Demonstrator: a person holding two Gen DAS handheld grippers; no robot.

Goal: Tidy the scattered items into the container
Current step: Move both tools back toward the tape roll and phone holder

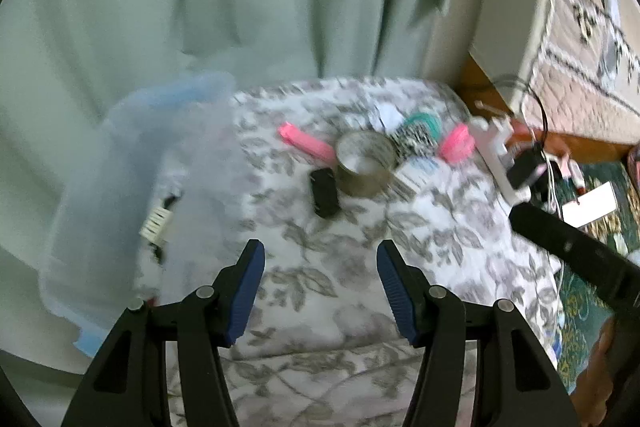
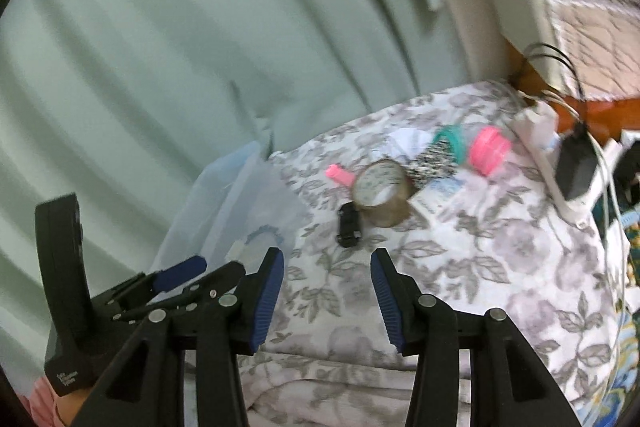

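Scattered items lie on a floral bedcover point(image 1: 360, 287): a clear tape roll point(image 1: 364, 163) point(image 2: 382, 193), a small black item point(image 1: 325, 193) point(image 2: 349, 225), a pink stick point(image 1: 306, 143) point(image 2: 340, 174), a teal brush with a zebra pattern point(image 1: 418, 135) point(image 2: 440, 153), a pink round pot point(image 1: 456, 143) point(image 2: 489, 151) and a white packet point(image 1: 420, 173) point(image 2: 438, 201). A clear plastic container point(image 1: 120, 187) point(image 2: 240, 211) stands to their left. My left gripper point(image 1: 320, 291) point(image 2: 200, 277) is open and holds nothing, short of the items. My right gripper point(image 2: 328, 295) is open too, with bare cover between its pads.
A white power strip point(image 2: 548, 155) with a black adapter point(image 2: 576, 167) and cables lies at the bed's right edge. Pale green curtains point(image 1: 200, 7) hang behind. Crumpled white paper point(image 2: 408, 141) sits beyond the brush. A patterned rug point(image 1: 592, 307) with clutter is at the right.
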